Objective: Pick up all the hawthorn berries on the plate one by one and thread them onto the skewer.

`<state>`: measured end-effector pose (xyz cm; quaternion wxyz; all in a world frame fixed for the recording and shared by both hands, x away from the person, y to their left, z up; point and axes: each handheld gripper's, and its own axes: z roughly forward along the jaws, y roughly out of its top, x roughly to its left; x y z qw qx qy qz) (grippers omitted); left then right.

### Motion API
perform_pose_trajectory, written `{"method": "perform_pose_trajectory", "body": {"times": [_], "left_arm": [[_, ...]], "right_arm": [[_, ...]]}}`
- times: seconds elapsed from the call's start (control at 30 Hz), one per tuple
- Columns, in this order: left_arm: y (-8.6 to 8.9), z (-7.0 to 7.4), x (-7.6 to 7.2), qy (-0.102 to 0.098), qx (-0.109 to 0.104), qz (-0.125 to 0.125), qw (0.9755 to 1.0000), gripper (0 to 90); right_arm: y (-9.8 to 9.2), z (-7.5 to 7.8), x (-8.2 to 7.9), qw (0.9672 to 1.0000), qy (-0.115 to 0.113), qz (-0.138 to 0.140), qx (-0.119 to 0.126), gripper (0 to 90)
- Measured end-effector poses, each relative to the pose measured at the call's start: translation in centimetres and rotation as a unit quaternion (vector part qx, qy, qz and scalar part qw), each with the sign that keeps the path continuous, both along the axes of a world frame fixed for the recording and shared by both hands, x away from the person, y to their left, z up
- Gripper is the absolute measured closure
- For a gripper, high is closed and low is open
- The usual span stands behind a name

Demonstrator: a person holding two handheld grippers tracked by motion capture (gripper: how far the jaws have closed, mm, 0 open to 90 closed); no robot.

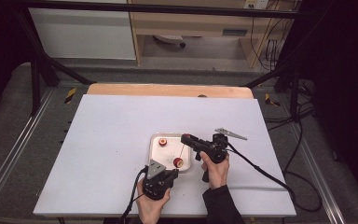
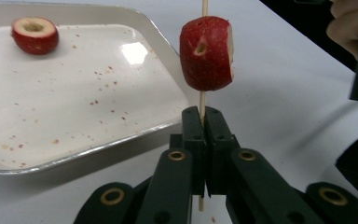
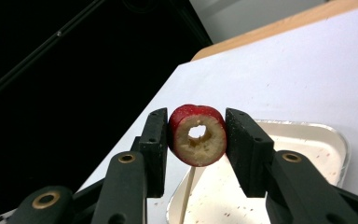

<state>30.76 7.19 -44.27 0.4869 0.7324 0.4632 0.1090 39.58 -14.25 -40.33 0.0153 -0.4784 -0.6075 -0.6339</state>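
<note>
Right gripper view: right gripper [image 3: 196, 140] clamps cored red fruit slice [image 3: 198, 136]; left gripper [image 2: 204, 122] pinches skewer [image 2: 202, 100].

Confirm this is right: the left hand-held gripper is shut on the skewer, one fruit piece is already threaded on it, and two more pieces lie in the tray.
Not quite. One piece lies in the tray, not two, as the left gripper view shows. The rest stands: the left hand-held gripper is shut on the skewer with a threaded piece on it.
</note>
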Motion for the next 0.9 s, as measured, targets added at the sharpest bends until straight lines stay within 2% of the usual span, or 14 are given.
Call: {"method": "perform_pose_trajectory", "body": {"times": [0.13, 0.23, 0.4, 0.5, 0.67, 0.9], "left_arm": [[0.0, 0.1, 0.0, 0.003, -0.012, 0.001, 0.9999, 88.8], [-0.2, 0.2, 0.0, 0.003, -0.014, 0.002, 0.9999, 88.8], [-0.3, 0.6, 0.5, -0.004, -0.020, 0.009, 0.9998, 88.7], [-0.5, 0.9, 0.9, -0.008, -0.010, 0.008, 0.9999, 88.8], [-0.4, 1.2, 1.6, -0.007, -0.008, 0.008, 0.9999, 88.8], [-0.3, 0.9, 1.7, -0.010, -0.005, 0.005, 0.9999, 88.8]], "right_arm": [[0.0, -0.1, -0.1, 0.9999, -0.012, 0.006, -0.007, 61.5], [0.0, -0.1, -0.2, 0.9997, -0.022, 0.008, -0.006, 61.5], [0.2, -0.2, -0.4, 0.9997, -0.009, 0.021, -0.003, 61.6], [0.3, -0.4, -0.5, 0.9994, -0.001, 0.034, -0.005, 61.6], [0.7, -1.0, -0.7, 0.9988, 0.011, 0.045, -0.018, 61.5], [0.8, -1.2, -0.8, 0.9986, 0.009, 0.046, -0.025, 61.1]]}}
